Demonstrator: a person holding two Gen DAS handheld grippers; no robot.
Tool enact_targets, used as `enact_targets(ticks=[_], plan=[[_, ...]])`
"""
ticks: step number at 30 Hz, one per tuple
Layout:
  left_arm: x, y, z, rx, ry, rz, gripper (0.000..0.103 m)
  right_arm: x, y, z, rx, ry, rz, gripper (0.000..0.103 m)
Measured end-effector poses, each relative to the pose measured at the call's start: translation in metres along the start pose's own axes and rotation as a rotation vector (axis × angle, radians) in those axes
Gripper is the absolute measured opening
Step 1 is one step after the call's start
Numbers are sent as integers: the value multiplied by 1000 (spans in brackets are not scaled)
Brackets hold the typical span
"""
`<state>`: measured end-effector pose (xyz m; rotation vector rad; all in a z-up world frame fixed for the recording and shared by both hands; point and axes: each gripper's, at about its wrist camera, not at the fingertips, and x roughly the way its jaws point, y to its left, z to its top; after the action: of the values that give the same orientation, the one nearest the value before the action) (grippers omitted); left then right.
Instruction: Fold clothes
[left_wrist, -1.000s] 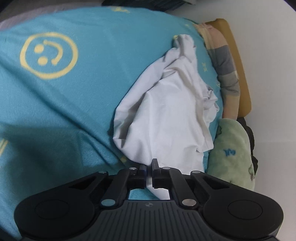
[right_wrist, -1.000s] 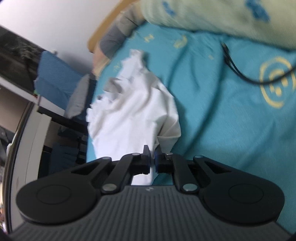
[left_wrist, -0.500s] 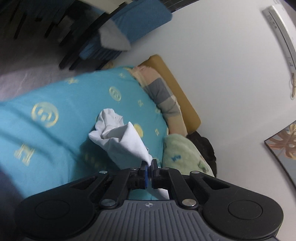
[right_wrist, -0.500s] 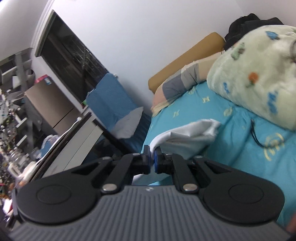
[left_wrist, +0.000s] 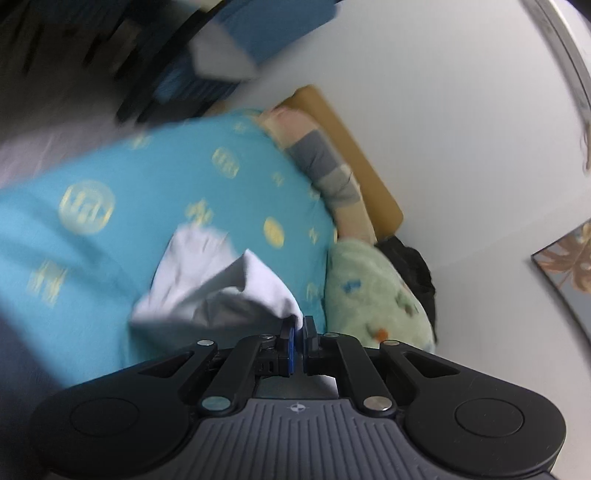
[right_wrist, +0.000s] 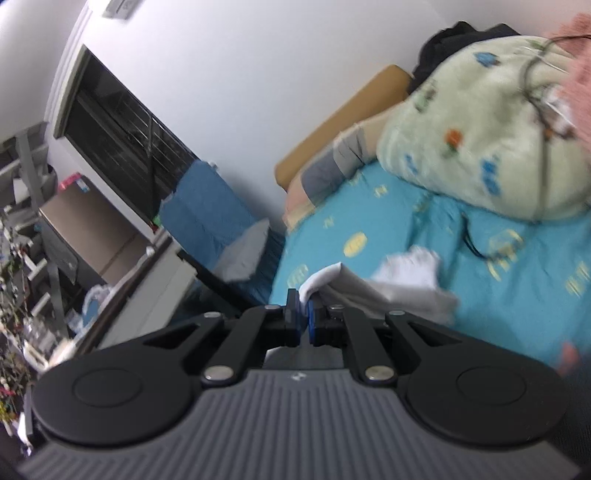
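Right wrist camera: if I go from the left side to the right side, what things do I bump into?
Cluttered shelves → dark window → blue cushion → right gripper pinching the white garment → green patterned pillow.

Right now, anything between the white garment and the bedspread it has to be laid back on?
Nothing visible. Both the left gripper and right gripper are shut on the white garment, which hangs over bare teal bedspread. The green blanket and a black cable lie off to one side.
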<state>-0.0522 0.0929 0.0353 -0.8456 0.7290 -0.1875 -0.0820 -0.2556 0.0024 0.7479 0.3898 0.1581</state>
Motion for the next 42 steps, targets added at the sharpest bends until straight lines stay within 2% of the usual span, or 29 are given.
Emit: enact_targets(ticks=[3, 4, 6, 9, 12, 19, 23, 26, 27, 28, 29, 30, 31, 33, 36, 37, 39, 42], plan=[[53, -19, 37, 56, 19, 65, 5, 54, 0, 24, -44, 6, -41, 8], [72, -22, 47, 86, 33, 89, 5, 73, -3, 30, -38, 17, -59, 8], [107, -18, 62, 81, 63, 119, 5, 111, -15, 42, 4, 49, -99, 8], [148, -6, 73, 128, 77, 132, 5, 157, -35, 49, 15, 91, -143, 8], [180, 11, 74, 172, 69, 137, 5, 191, -54, 43, -23, 123, -158, 8], [252, 50, 87, 152, 116, 155, 6, 244, -101, 29, 25, 199, -167, 8], [272, 66, 98, 115, 111, 144, 6, 269, -120, 27, 71, 249, -176, 9], [272, 66, 101, 148, 84, 161, 13, 280, -132, 25, 139, 311, -159, 11], [272, 65, 102, 154, 86, 154, 24, 282, -135, 25, 162, 335, -138, 12], [270, 64, 102, 163, 90, 146, 41, 283, -135, 26, 178, 354, -111, 24], [268, 61, 102, 179, 94, 138, 49, 283, -133, 27, 181, 366, -76, 52], [265, 58, 100, 208, 94, 136, 58, 281, -128, 27, 176, 371, -32, 67], [261, 54, 97, 244, 90, 137, 61, 277, -121, 27, 158, 361, 9, 87], [254, 45, 91, 332, 82, 151, 66, 266, -106, 27, 95, 321, 61, 84], [249, 37, 82, 445, 54, 195, 83, 246, -87, 25, -133, 186, 8, 84], [252, 37, 80, 471, 53, 204, 84, 242, -84, 23, -211, 142, -33, 86], [264, 40, 76, 514, 69, 234, 80, 248, -85, 18, -292, 136, -115, 86], [282, 46, 69, 549, 101, 301, 68, 267, -97, 9, -305, 231, -177, 69]])
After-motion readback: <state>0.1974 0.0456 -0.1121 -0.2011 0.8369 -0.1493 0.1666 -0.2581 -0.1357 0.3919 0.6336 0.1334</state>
